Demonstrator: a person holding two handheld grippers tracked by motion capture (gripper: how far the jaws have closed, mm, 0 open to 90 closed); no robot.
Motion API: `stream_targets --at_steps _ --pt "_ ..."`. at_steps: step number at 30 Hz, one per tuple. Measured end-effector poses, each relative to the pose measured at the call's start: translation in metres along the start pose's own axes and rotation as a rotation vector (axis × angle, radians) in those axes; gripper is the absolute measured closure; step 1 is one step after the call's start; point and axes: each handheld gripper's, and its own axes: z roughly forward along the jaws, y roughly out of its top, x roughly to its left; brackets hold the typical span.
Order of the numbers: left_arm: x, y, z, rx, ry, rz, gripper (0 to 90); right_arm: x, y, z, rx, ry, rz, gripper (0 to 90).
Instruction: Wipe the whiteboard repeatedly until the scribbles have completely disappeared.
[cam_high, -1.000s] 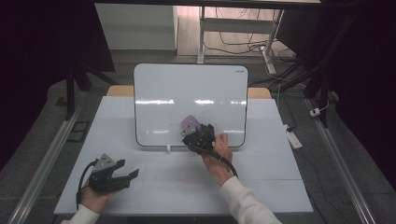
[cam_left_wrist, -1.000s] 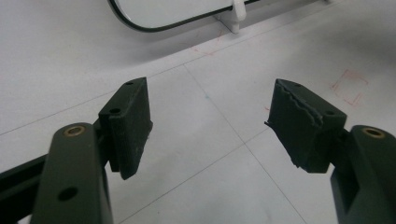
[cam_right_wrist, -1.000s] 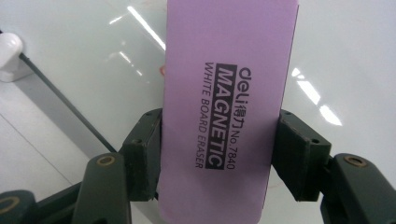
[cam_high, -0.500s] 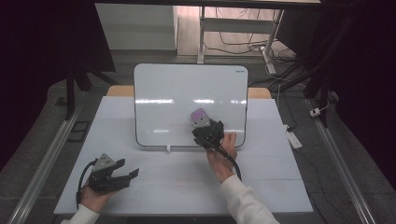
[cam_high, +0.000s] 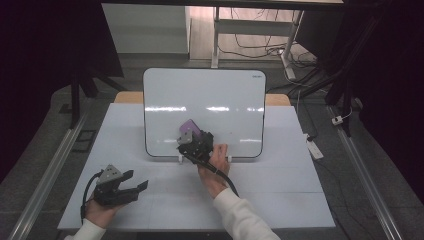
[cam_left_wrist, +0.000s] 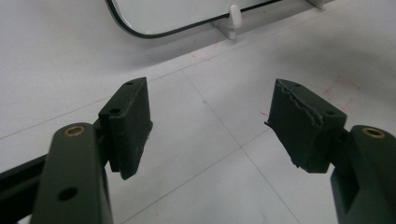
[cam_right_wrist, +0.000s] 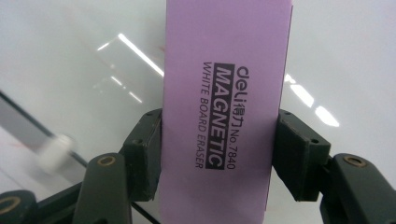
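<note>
Right gripper (cam_high: 192, 136) is clamped on a purple eraser (cam_high: 190, 127), one jaw on each long side; the right gripper view shows the eraser (cam_right_wrist: 226, 112) upright between the jaws, printed "deli MAGNETIC WHITE BOARD ERASER No.7840". In the high view the eraser sits against the lower middle of the whiteboard (cam_high: 205, 95), a bit left of centre, just above the bottom edge. Contact with the board surface looks likely but can't confirm from these angles. Whiteboard stands tilted on small white feet (cam_high: 181, 160) on the white table (cam_high: 280, 200), face blank apart from light reflections. Right hand (cam_high: 214, 167) comes up from the bottom, white sleeve (cam_high: 240, 217), cable trailing back along the wrist. Left gripper (cam_high: 127, 189) is low at the near-left of the table, well apart from the board, jaws spread wide with nothing between them. Left gripper view looks across bare tabletop past its pads (cam_left_wrist: 133, 123) toward the board's lower corner (cam_left_wrist: 140, 32) and one foot (cam_left_wrist: 233, 18). Faint red marks on the table (cam_left_wrist: 343, 88).
</note>
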Motion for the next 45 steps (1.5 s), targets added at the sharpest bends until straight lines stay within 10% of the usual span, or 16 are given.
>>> stream_targets --at_steps 24,38,45 --pt "0.003 -0.002 -0.001 0.005 0.007 -0.011 30.3 0.049 0.036 0.008 -0.109 0.113 -0.066 39.7" --pt "0.002 -0.003 -0.001 0.007 0.009 -0.008 30.2 0.004 0.022 0.005 -0.097 0.049 0.046 39.8" --pt "0.002 -0.002 -0.001 0.006 0.01 -0.012 30.1 0.011 0.027 0.007 -0.124 0.066 0.054 39.8"
